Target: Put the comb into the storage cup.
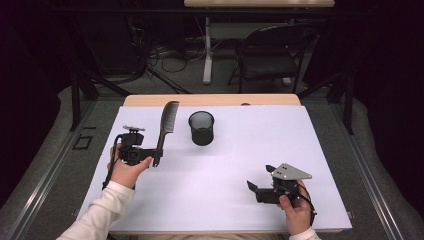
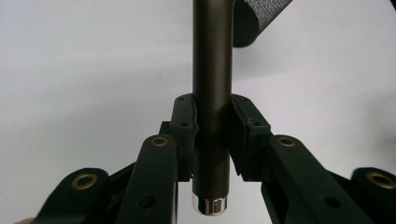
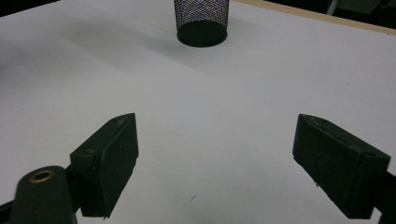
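Your left gripper [image 1: 156,159] is clamped on the handle end of a long black plastic comb [image 1: 167,123]. The comb sticks up and away from you, and its toothed end is just left of the round black wire-mesh cup [image 1: 201,128]. In the left gripper view, the two jaws press tight on both sides of the comb's dark round handle [image 2: 212,93], and a shiny silver tip pokes out below them. You can see the mesh cup [image 2: 259,18] at the top there, just right of the handle. It is hard to tell if the comb touches the cup.

Your right gripper [image 1: 260,179] is let go, with its jaws spread wide and nothing between them. It sits well apart from the mesh cup, nearer to you and to the right, low over the white table cover [image 1: 240,160]. In the right gripper view, the cup [image 3: 201,22] stands upright far ahead of the spread jaws.
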### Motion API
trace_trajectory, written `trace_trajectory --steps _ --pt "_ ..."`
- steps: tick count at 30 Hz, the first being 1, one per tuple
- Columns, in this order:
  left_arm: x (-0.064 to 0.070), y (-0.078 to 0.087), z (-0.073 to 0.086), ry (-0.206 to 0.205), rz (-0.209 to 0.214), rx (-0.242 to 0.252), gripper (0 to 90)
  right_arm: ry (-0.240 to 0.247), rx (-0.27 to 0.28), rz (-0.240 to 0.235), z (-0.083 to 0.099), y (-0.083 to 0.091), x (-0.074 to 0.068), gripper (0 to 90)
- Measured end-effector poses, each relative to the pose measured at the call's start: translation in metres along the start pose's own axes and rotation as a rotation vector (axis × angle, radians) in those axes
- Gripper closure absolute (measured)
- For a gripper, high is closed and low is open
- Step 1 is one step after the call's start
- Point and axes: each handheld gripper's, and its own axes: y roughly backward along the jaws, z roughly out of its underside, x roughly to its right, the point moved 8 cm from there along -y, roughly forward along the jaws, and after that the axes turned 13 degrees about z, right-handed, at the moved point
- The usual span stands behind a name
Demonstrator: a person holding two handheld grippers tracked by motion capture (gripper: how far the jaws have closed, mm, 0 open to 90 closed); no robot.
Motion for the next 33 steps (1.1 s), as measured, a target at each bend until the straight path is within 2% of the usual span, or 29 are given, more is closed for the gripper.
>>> trace_trajectory --steps 7,18,22,33 --pt "0.004 0.009 -0.005 -0.039 0.002 0.06 72.6 0.002 0.001 0.001 0.0 0.0 0.0 14.2" --pt "0.014 0.011 -0.009 -0.095 0.022 0.112 72.6 0.0 -0.003 0.002 0.001 -0.001 0.0 14.2" --pt "0.018 0.012 -0.011 -0.126 0.019 0.142 72.6 -0.005 -0.003 0.005 0.001 -0.001 0.001 14.2" --pt "0.036 0.008 -0.013 -0.25 -0.001 0.213 72.6 0.0 -0.004 -0.001 0.001 -0.003 -0.001 14.1"
